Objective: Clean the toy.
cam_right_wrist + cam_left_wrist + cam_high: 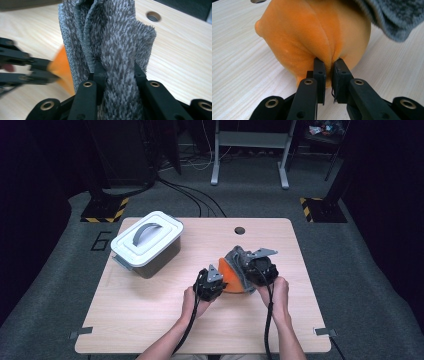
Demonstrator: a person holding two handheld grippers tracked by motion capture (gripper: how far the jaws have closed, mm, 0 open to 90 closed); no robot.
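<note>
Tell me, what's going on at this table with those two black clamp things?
A person sits at a wooden table with a hand-held gripper in each hand. The left gripper has its fingers pinched shut on a fold of an orange cloth. The right gripper is clamped on a grey fluffy cloth that lies partly over the orange one. A lidded grey box stands untouched at the table's far left.

One marking reads clearly here: a large dark figure "6" on the grey carpeted floor (101,241), just off the left edge of the light wooden table (150,320). Beyond that, no label, brand or lettering can be made out on anything.
</note>
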